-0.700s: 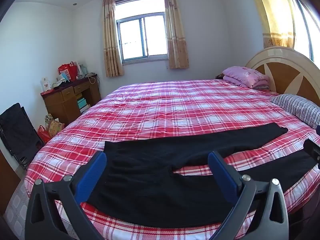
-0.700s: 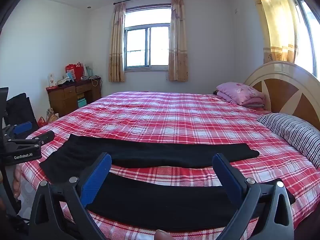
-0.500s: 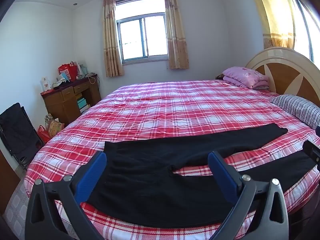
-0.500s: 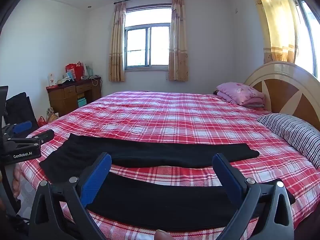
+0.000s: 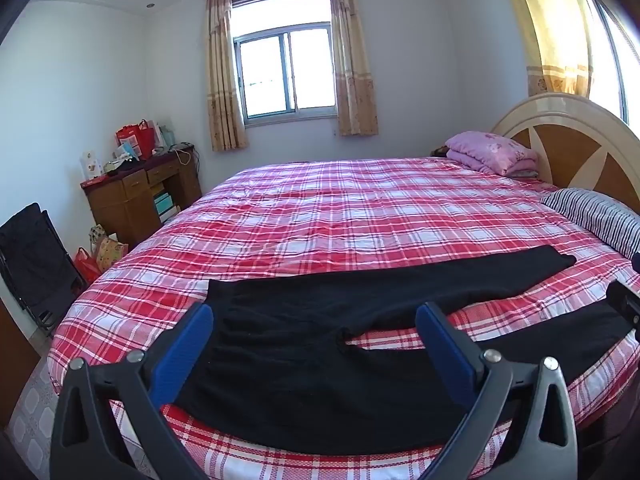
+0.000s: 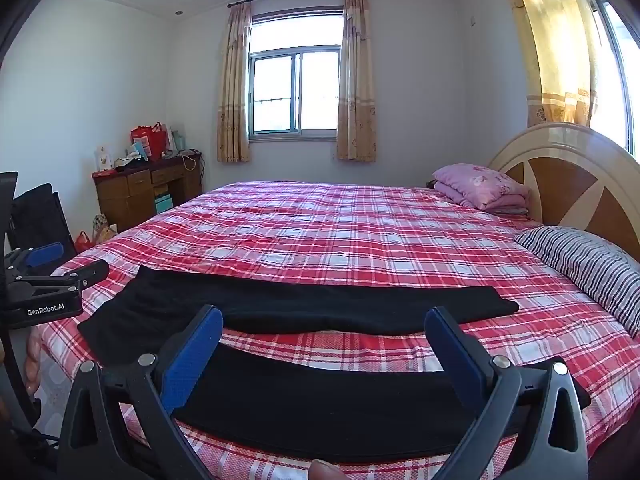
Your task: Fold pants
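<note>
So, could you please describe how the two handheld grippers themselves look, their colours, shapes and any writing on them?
The left gripper and the right gripper look alike: black angular plastic frames with triangular cut-outs, silver round screws at the joints, and flat blue pads lining the inner faces of the two fingers. Seen from the side in the right wrist view, the left gripper's black body carries white lettering, "GenRobot.AI". No cables or sleeves are clearly visible.

The bed (image 5: 360, 208) lies bare beyond the pants (image 5: 320, 360); a striped pillow (image 6: 588, 264) and pink quilt (image 6: 480, 186) crowd its headboard edge.
</note>
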Available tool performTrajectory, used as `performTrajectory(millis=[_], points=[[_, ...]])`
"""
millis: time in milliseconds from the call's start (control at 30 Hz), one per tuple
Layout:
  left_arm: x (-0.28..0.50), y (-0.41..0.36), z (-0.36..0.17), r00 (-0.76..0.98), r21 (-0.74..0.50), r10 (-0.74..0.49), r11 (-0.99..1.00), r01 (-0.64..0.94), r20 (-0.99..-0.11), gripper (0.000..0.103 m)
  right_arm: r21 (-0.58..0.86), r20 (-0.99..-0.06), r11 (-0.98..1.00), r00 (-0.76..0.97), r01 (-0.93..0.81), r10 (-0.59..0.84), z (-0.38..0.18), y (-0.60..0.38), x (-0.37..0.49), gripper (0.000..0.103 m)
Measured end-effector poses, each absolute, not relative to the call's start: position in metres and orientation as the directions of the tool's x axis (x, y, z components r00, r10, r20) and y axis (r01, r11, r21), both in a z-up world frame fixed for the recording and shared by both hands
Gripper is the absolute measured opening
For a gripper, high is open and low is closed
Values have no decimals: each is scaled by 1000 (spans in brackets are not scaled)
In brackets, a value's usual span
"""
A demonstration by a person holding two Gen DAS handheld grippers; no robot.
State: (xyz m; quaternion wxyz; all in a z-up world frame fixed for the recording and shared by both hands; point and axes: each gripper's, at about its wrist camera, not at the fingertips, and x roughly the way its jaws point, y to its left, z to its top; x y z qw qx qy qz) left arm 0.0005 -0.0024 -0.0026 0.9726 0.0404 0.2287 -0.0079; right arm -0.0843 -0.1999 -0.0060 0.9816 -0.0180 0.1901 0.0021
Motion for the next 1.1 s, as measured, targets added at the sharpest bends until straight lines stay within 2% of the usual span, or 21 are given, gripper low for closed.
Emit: performTrajectory(millis=[1100], points=[[1, -3, -3, 894, 70, -1, 997, 36, -448, 103, -44, -386, 999, 922, -9, -9, -14, -197, -81, 102]])
